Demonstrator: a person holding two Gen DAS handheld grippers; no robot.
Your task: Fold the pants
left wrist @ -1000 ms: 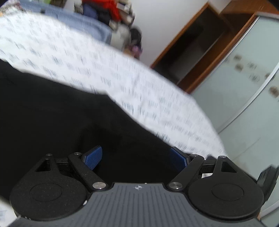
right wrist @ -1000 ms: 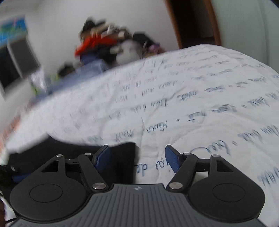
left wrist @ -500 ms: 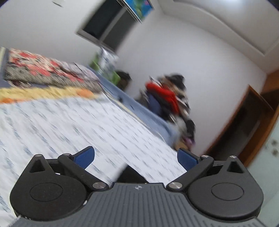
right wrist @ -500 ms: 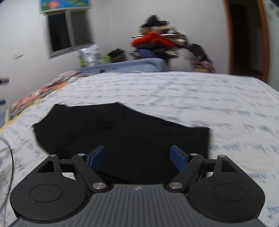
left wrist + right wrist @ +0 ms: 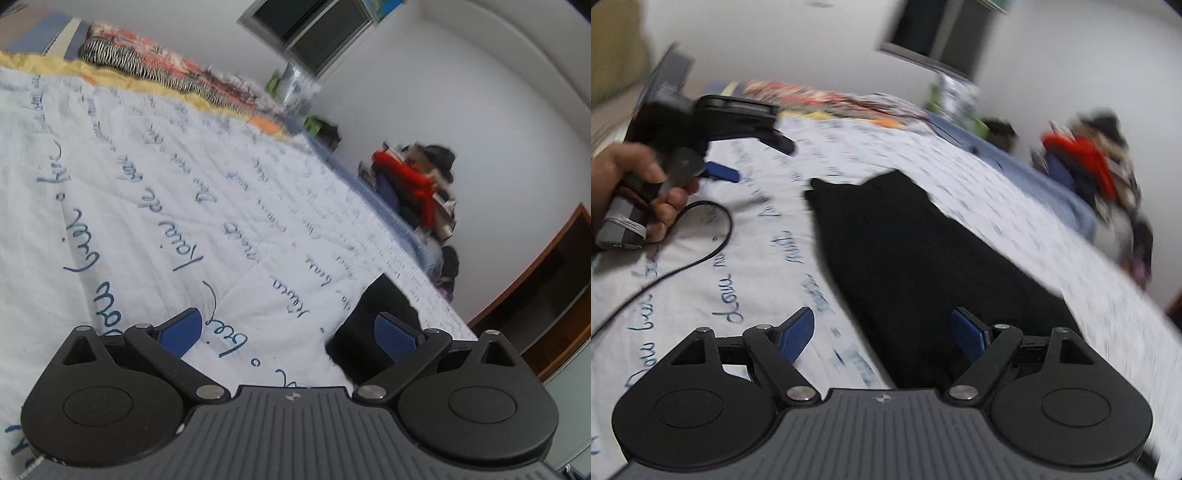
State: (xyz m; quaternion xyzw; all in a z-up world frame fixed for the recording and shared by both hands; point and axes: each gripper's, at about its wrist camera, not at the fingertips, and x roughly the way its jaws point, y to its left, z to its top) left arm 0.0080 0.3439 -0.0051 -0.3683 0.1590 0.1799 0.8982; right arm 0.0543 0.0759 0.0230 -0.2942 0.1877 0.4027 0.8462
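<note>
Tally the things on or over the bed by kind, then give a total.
Black pants: 1
Hand-held grippers, left and right, both open and empty: 2
Black cable: 1
Patterned blanket: 1
Total: 5

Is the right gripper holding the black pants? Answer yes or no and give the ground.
No: the right gripper is open, its blue fingers spread above the black pants, nothing pinched.

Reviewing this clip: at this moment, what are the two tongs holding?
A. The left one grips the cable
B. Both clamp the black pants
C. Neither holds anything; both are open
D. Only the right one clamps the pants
C: the left tongs and right tongs both stand spread with nothing between the pads, and the black pants lie flat on the bedspread.
</note>
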